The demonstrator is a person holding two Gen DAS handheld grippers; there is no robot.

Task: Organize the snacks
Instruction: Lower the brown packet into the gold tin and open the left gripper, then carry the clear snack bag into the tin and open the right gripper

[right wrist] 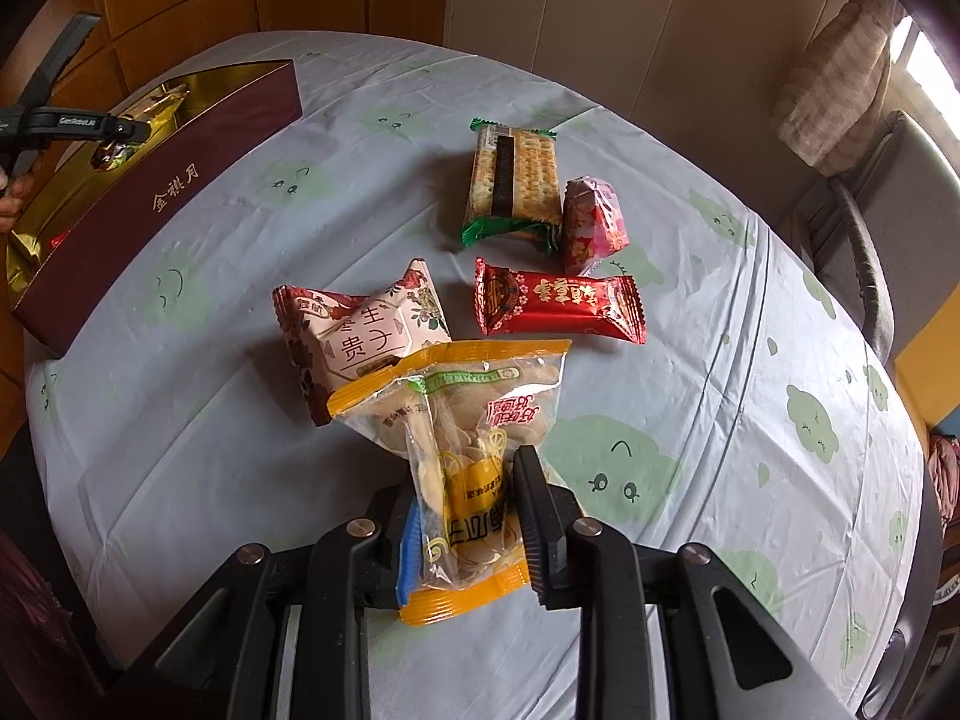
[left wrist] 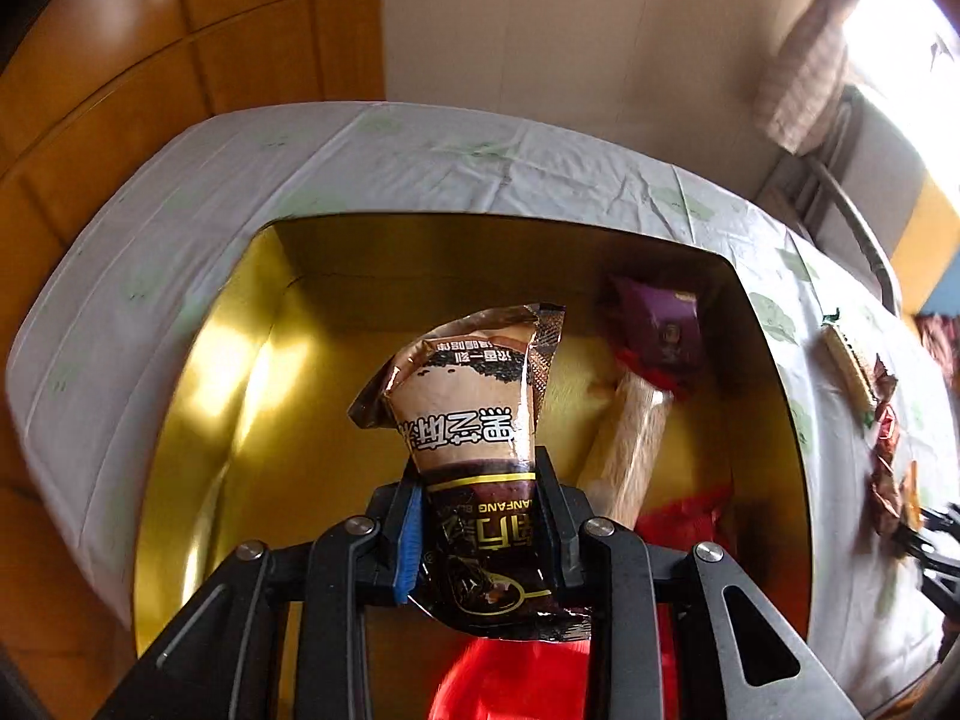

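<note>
Pale blue plastic cloth with green cloud faces covers a round table [right wrist: 690,312] beside wood-panelled walls. Nearest, the right gripper [right wrist: 465,516] is clamped on one clear, orange-edged crisp bag [right wrist: 474,420] above the cloth. Beyond it lie four more snacks: a floral pastry packet [right wrist: 354,330], a red bar [right wrist: 558,300], a pink-red candy pouch [right wrist: 591,222] and a green-ended cracker pack [right wrist: 513,180]. Farther left, the left gripper [left wrist: 480,516] pinches one glossy brown sachet [left wrist: 474,408] over the gold-lined maroon box [left wrist: 240,372], which already holds several wrapped snacks.
</note>
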